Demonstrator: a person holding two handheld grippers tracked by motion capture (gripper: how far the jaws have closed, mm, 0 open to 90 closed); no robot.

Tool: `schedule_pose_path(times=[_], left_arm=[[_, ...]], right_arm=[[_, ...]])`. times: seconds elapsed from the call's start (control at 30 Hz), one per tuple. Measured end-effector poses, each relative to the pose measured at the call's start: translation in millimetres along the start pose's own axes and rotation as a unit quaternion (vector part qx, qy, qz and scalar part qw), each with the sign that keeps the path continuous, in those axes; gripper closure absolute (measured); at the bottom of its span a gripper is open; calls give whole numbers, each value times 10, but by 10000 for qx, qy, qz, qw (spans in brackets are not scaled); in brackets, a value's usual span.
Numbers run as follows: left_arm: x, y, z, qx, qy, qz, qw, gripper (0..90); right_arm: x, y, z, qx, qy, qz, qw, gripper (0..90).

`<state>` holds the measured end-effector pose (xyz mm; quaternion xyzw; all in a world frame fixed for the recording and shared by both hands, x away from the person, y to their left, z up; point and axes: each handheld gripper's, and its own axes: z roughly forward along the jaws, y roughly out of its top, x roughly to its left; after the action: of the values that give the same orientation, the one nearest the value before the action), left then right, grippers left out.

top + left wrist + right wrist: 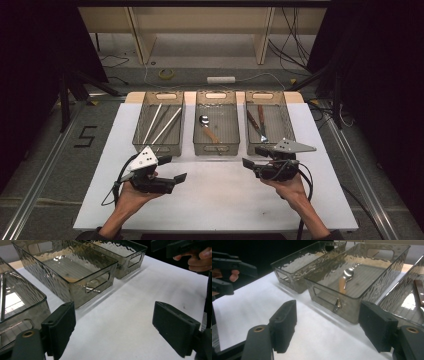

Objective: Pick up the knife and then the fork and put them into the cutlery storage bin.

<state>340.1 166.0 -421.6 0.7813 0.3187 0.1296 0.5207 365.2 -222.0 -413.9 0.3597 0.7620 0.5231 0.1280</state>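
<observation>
spoon [204, 120]: high view – lies in the middle bin [216, 148], bowl toward the far end, handle angled toward the near wall. Nothing else in that bin.
other bins: high view – left bin [158, 147] holds chopsticks [165, 126], right bin [267, 149] holds a knife [261, 120] and a second utensil. All three side by side at the far half of the white table [215, 205].
right gripper [255, 157]: high view – jaws apart, empty, just in front of the right bin's near wall, pointing left toward the middle bin.
left gripper [172, 168]: high view – jaws apart, empty, in front of the left bin.
left gripper view: jaws wide over bare table; middle bin ahead, right hand [198, 258] top right.
right gripper view: jaws wide, nothing between; spoon [345, 277] ahead inside the middle bin, behind the near wall with its handle slot.
step, my read: right gripper goes for the spoon. Lift over the near wall first, come down along the handle, pinch mid-handle.
room: near half of the table is bare; tight spots are the bin walls and narrow gaps between bins. Left gripper is well apart.
</observation>
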Motion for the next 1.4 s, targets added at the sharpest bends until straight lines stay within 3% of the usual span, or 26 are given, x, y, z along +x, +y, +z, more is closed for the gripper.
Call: schedule_pose_path(times=[0.33,0.8,1.4], left_arm=[[-4,0,-8,-48,-84,-8,10000,184],[-14,-11,-34,-73,-111,-54,9999,183],[-11,-15,-46,-91,-139,-80,9998,182]], right_arm=[[109,-176,-131,-77,-57,-183,9998,264],[143,-338,-264,-142,-113,41,9998,229],[153,-391,-278,-31,-190,-55,9998,230]])
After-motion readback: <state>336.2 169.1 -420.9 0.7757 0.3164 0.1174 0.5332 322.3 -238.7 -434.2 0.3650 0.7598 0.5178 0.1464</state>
